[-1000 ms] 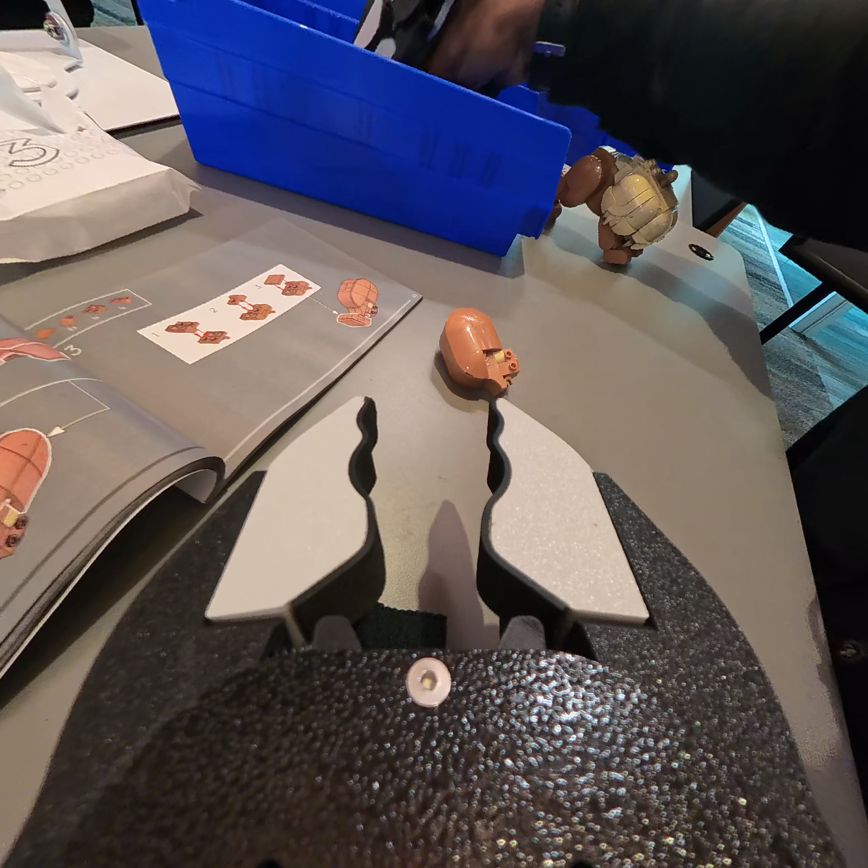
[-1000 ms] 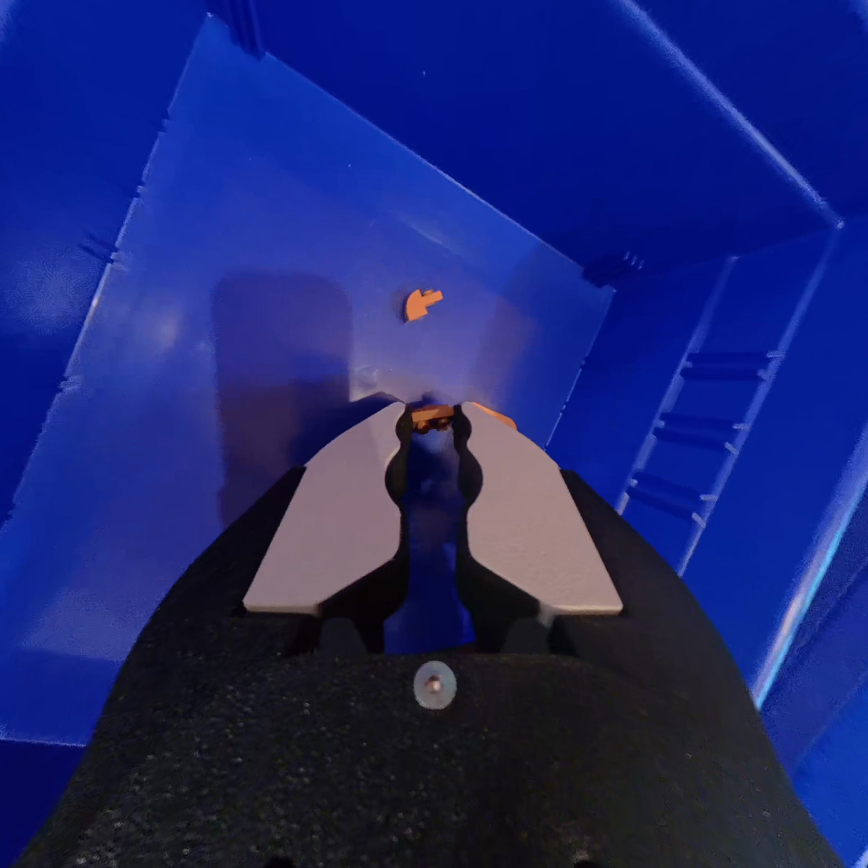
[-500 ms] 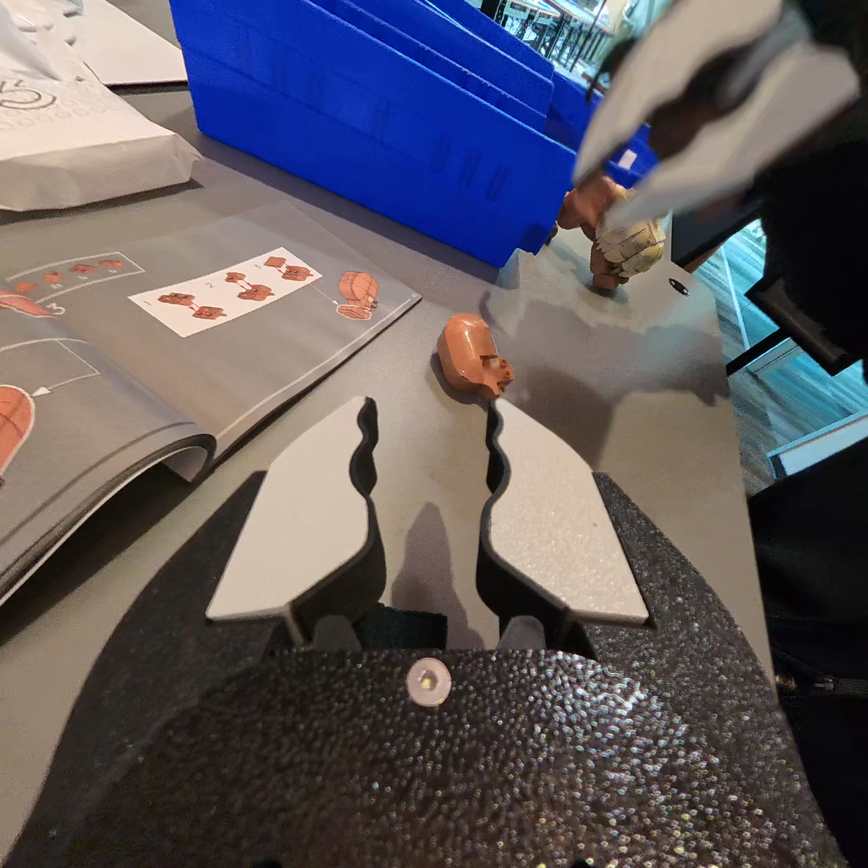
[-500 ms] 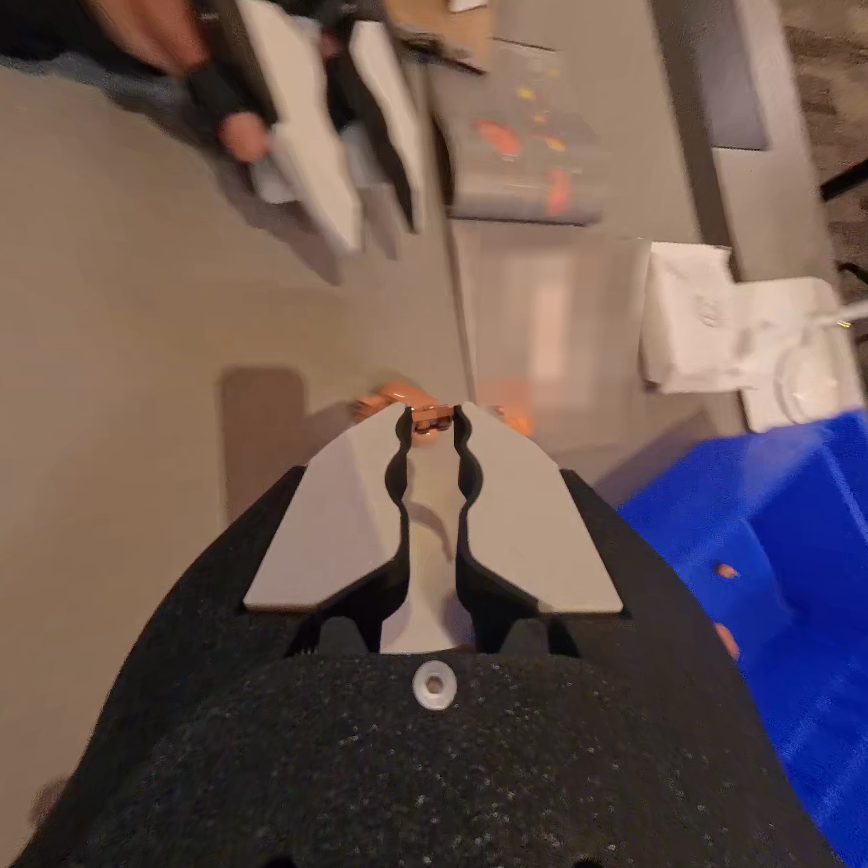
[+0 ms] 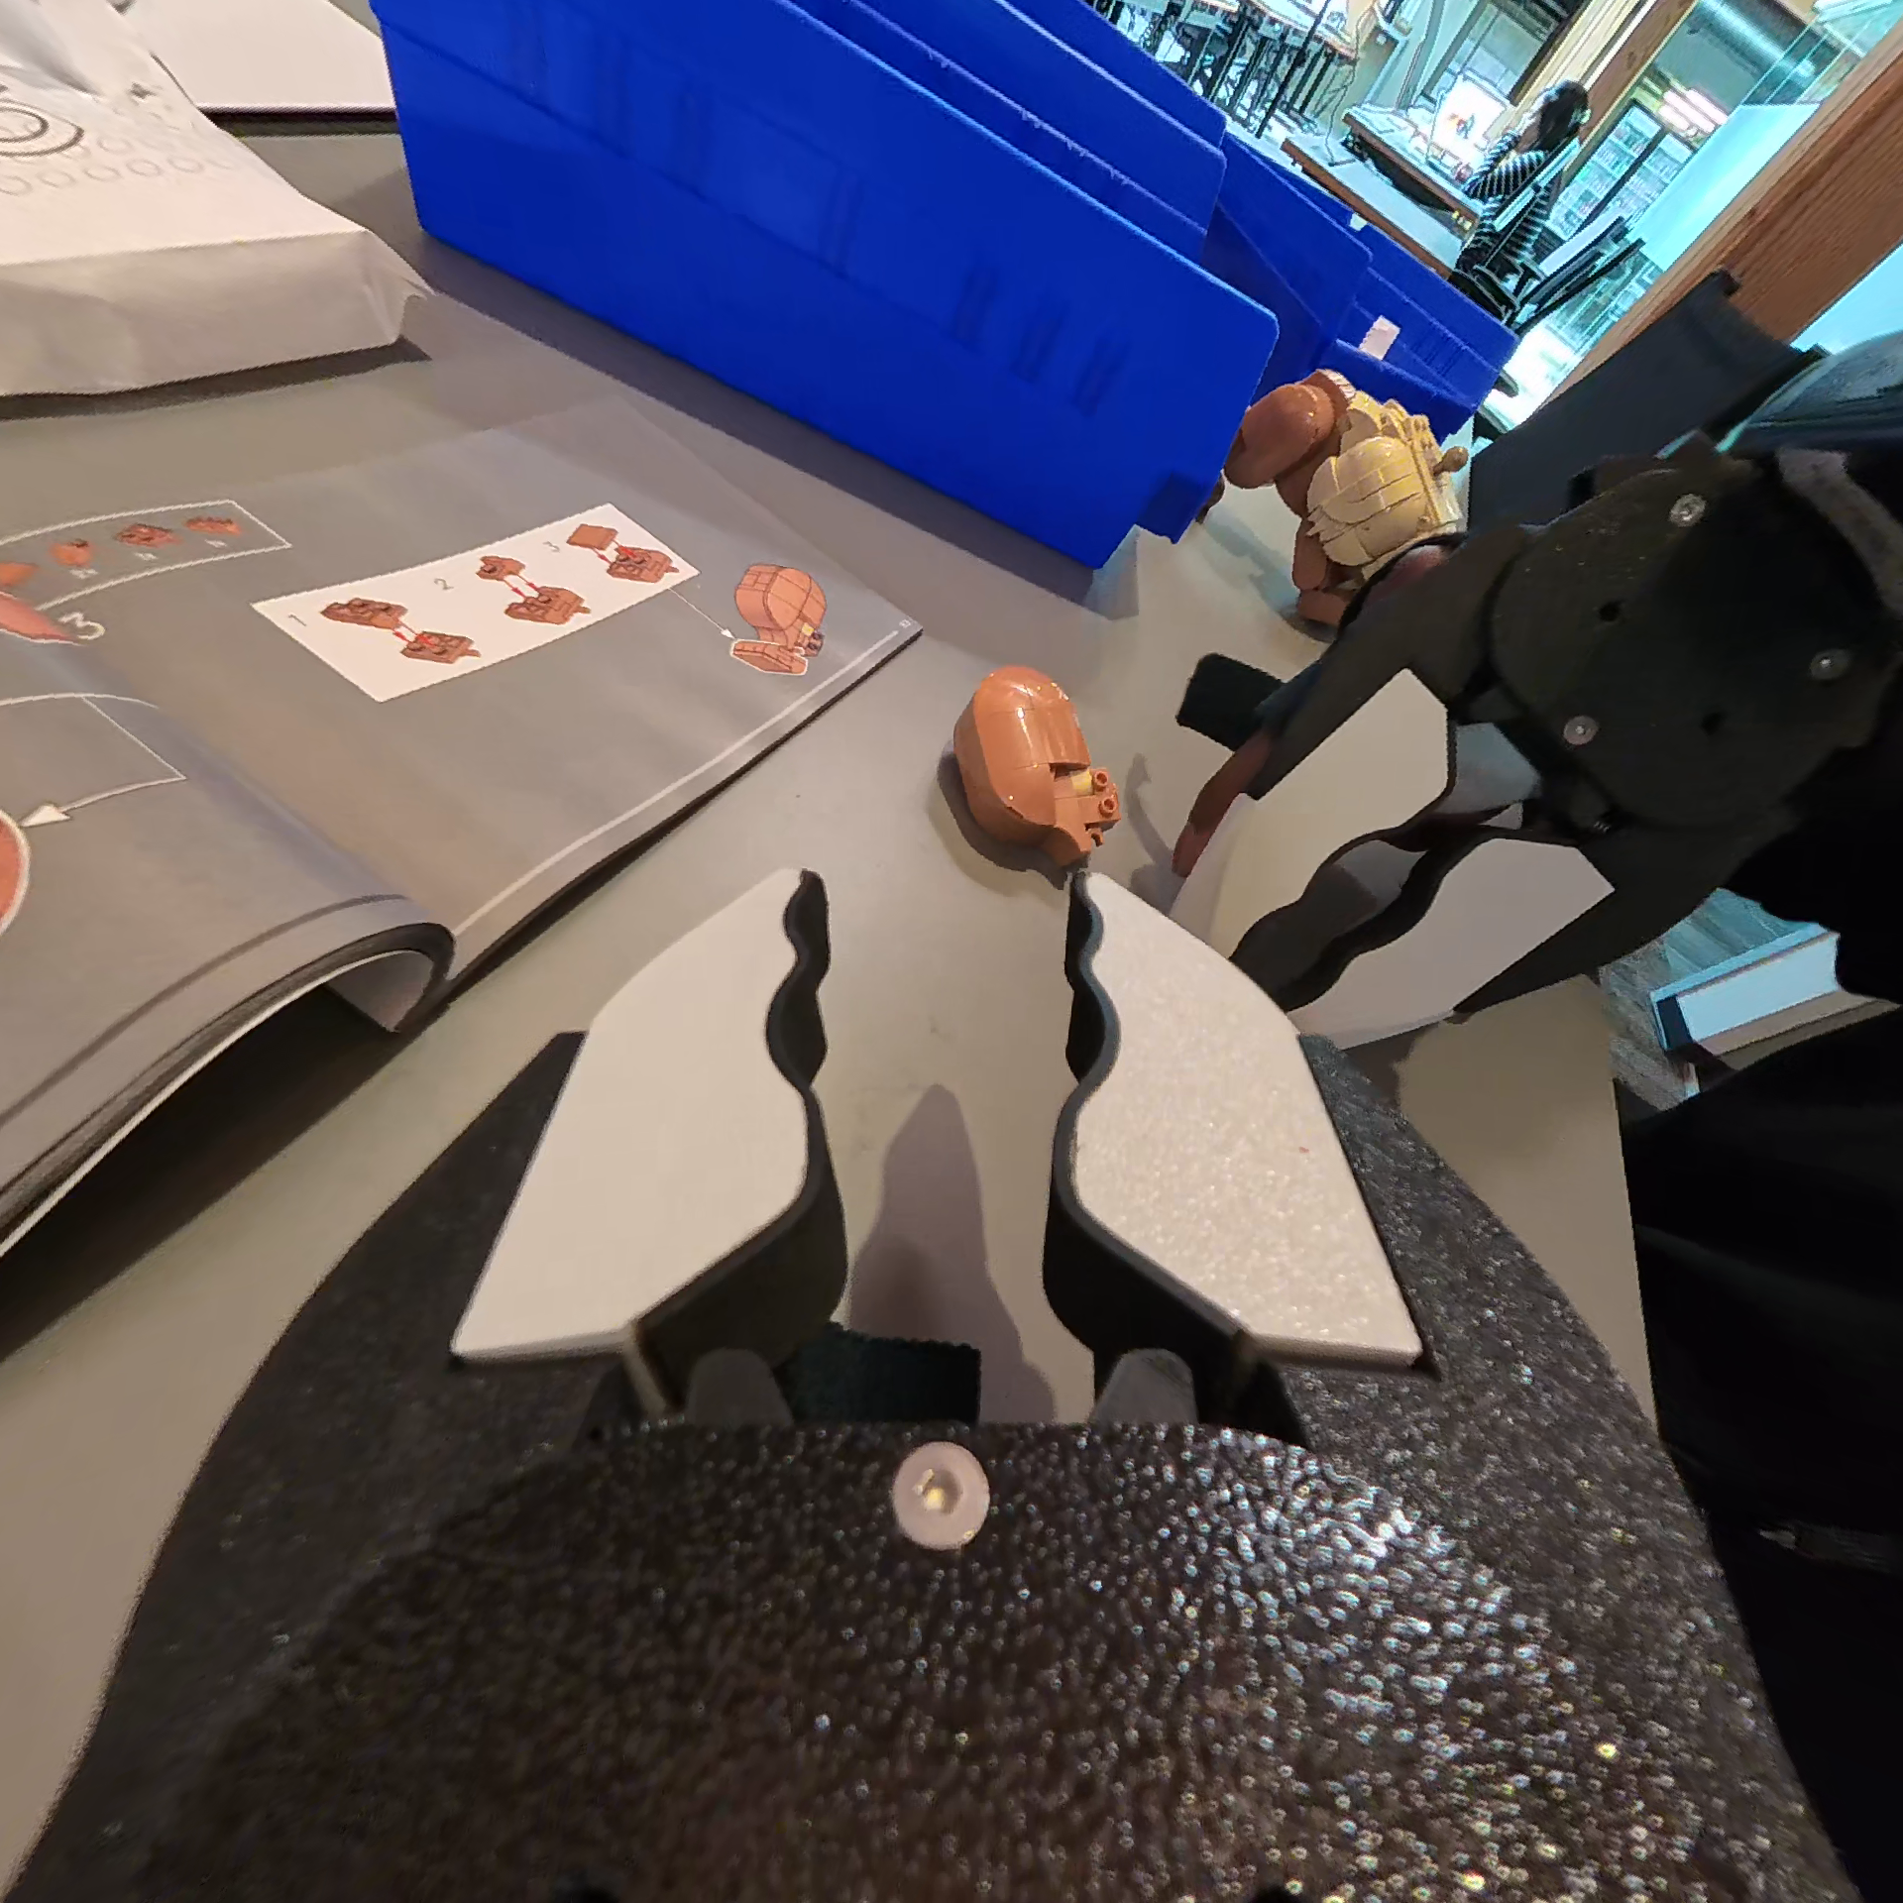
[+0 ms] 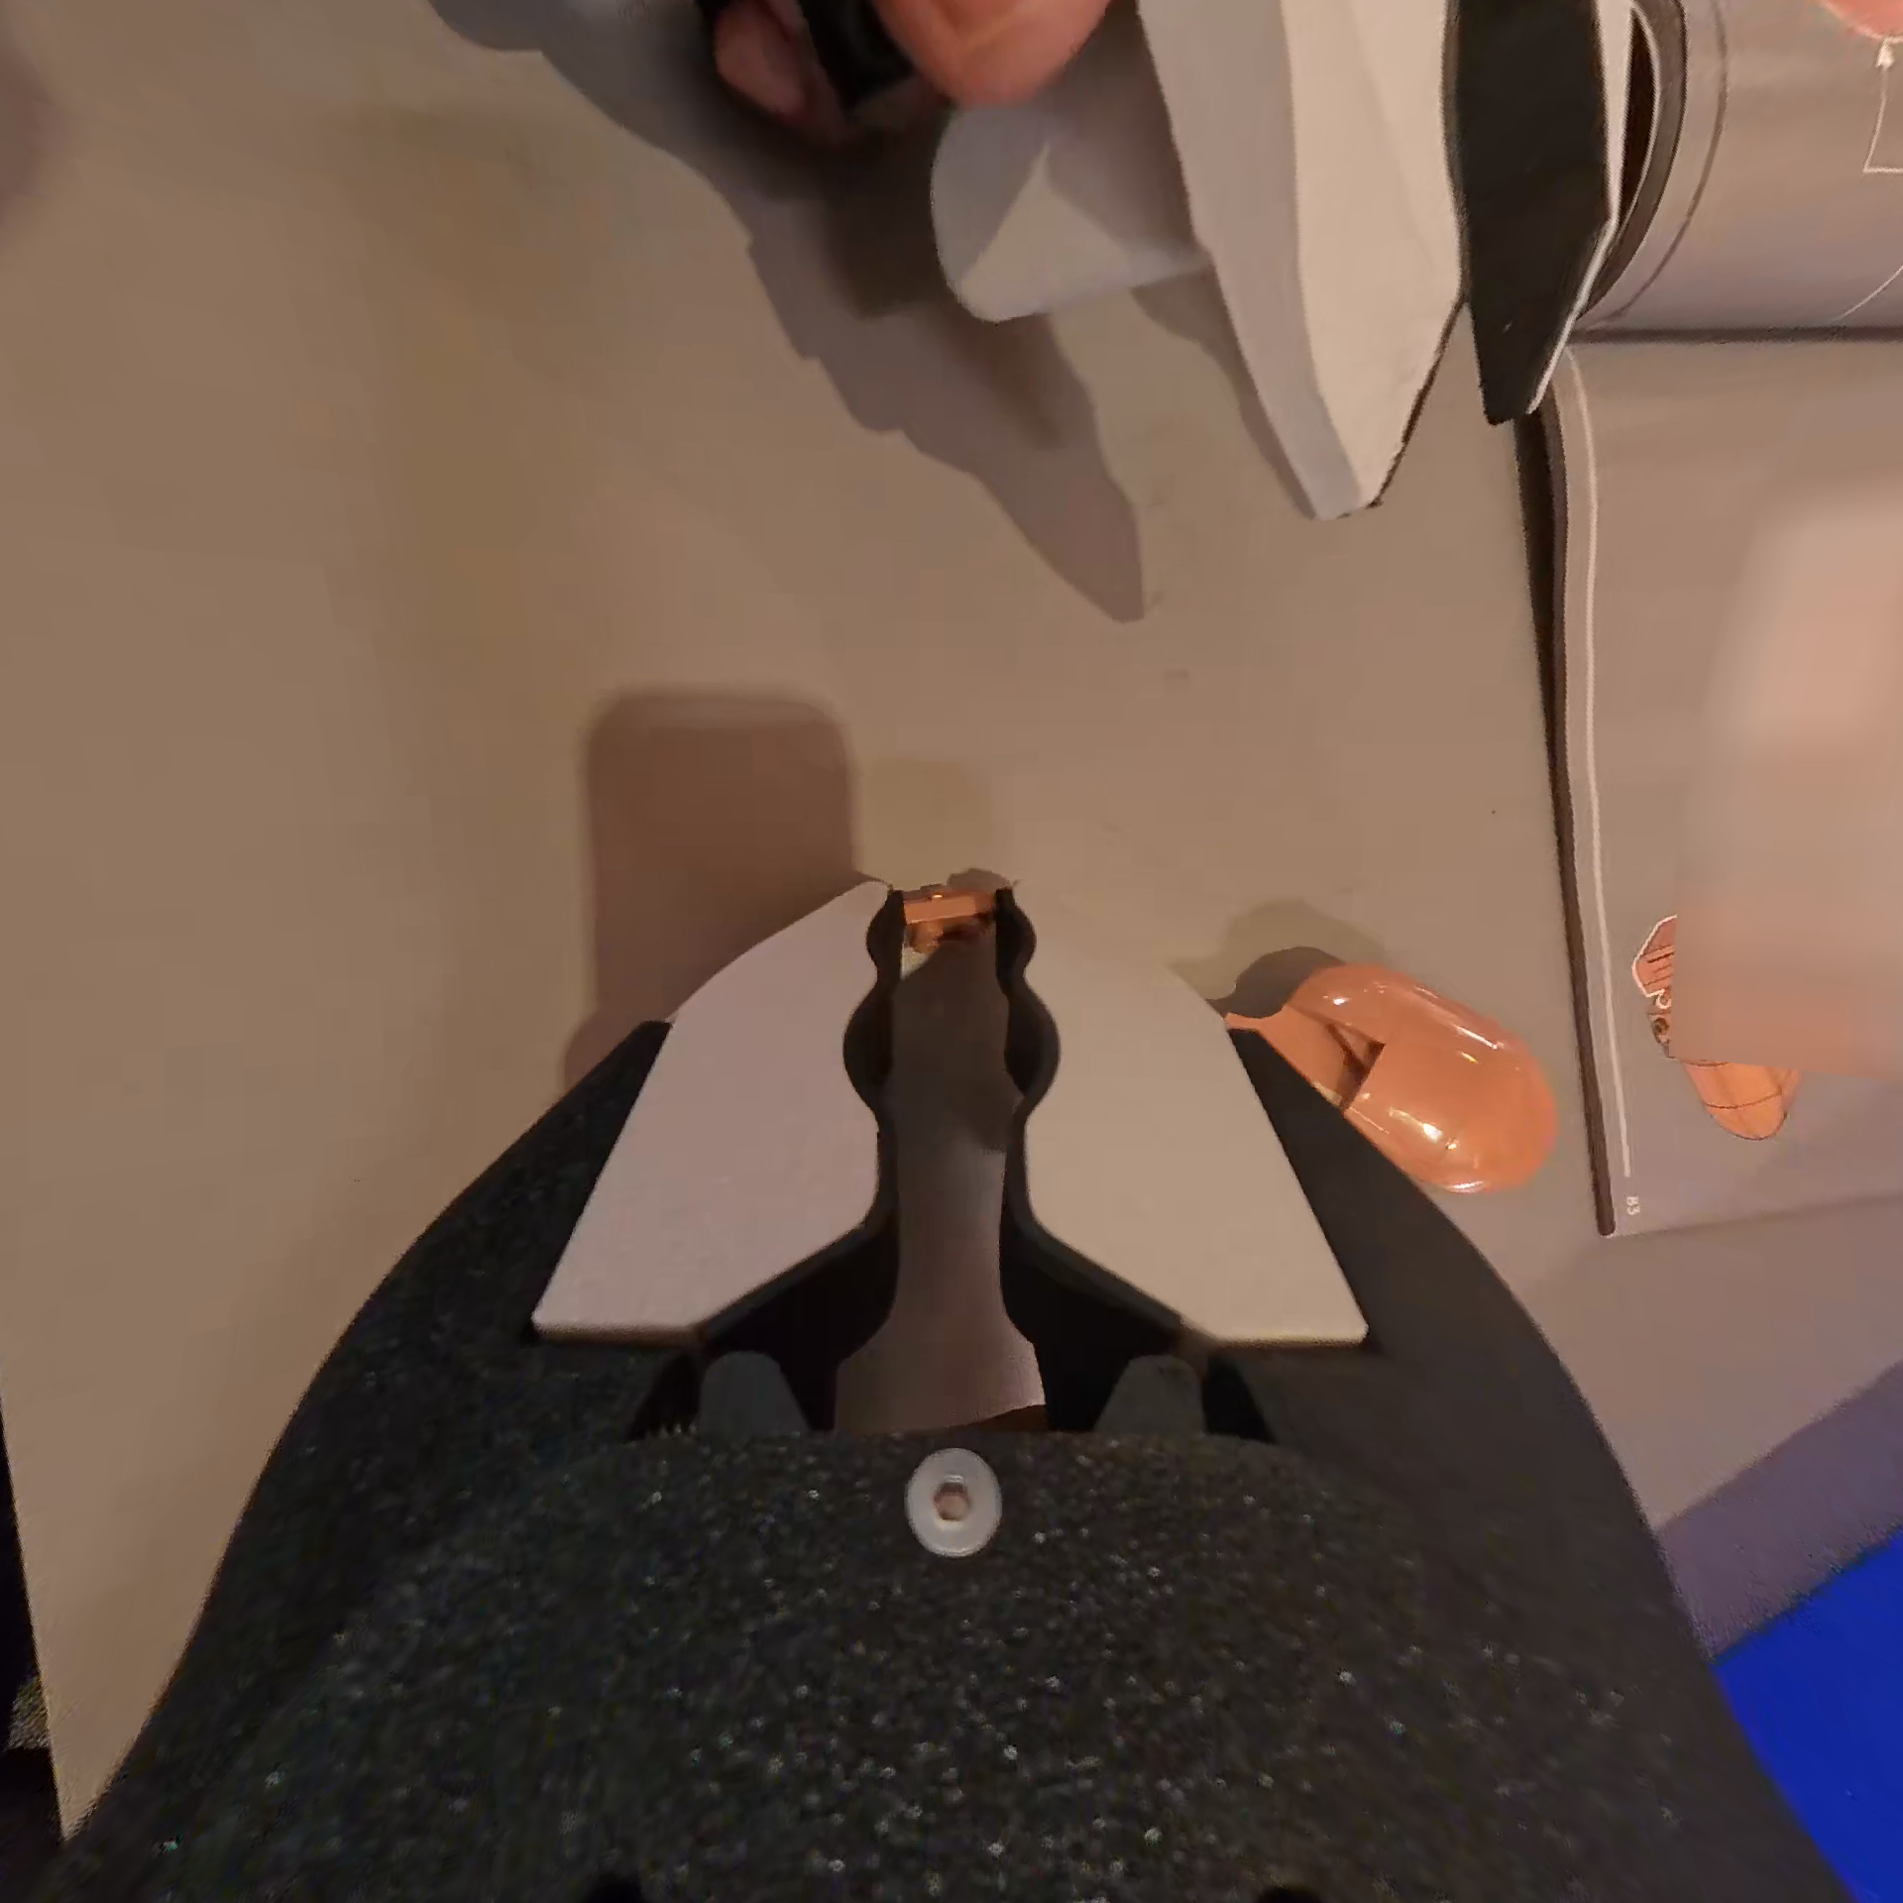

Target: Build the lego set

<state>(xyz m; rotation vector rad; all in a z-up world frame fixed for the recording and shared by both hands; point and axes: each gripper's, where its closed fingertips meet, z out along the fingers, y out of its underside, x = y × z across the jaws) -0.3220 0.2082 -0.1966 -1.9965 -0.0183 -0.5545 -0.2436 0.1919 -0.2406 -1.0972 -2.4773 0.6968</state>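
The right gripper (image 6: 949,906) pinches a small orange-brown lego piece (image 6: 942,914) above the grey table (image 6: 309,618); the rounded brown lego sub-assembly (image 6: 1431,1081) lies at its 3 o'clock. The left gripper (image 5: 942,896) hovers, jaws apart and empty. Joining apparently remains; a brown-and-tan lego figure (image 5: 1349,484) stands built.

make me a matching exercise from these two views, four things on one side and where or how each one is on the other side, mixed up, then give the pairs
1. small orange piece
2. rounded brown assembly
3. instruction booklet
4. left gripper

A. lying open on the table
B. open, holding nothing
C. pinched at the right gripper's tips
D. on the table just past the left gripper

Pairs: 1-C, 2-D, 3-A, 4-B
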